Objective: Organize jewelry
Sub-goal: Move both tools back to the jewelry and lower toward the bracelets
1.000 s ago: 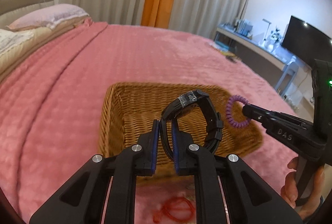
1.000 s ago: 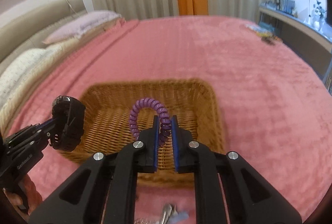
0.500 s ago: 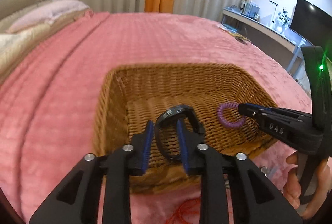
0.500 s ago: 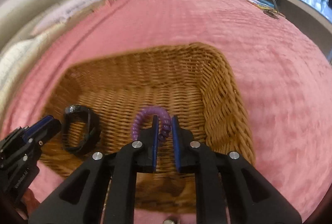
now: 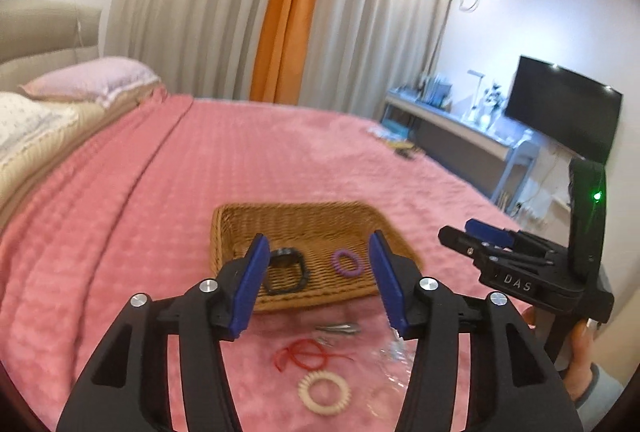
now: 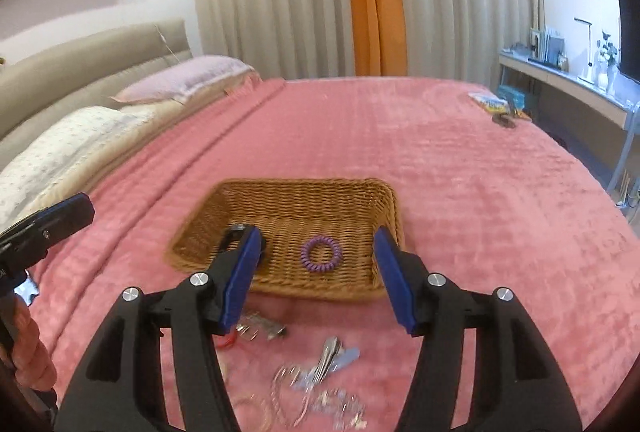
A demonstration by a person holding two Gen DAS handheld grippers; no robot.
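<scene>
A wicker basket (image 5: 240, 224) (image 6: 280, 192) sits on the pink bedspread. Inside it lie a black watch (image 5: 286, 272) (image 6: 238, 232) and a purple spiral hair tie (image 5: 346, 262) (image 6: 321, 250). My left gripper (image 5: 318, 282) hangs above the basket's near edge, jaws opening, nothing between the blue pads. My right gripper (image 6: 316, 270) is likewise pulled back and up, jaws opening and empty. In front of the basket lie a red cord (image 5: 306, 352), a cream spiral hair tie (image 5: 323, 392), a metal hair clip (image 5: 340, 328) (image 6: 332, 350) and blurred silver chains (image 6: 304, 392).
Pillows (image 6: 184, 80) and a padded headboard stand at the left. A desk (image 5: 460, 128) with a dark screen (image 5: 560, 112) runs along the right wall. Small items (image 6: 496, 104) lie at the bed's far right edge. A person's hand (image 5: 580, 360) holds the right gripper.
Both grippers lowered into the basket, let go of the watch and the purple hair tie, then drew back and up with jaws opening. The loose pieces in front of the basket came into view.
</scene>
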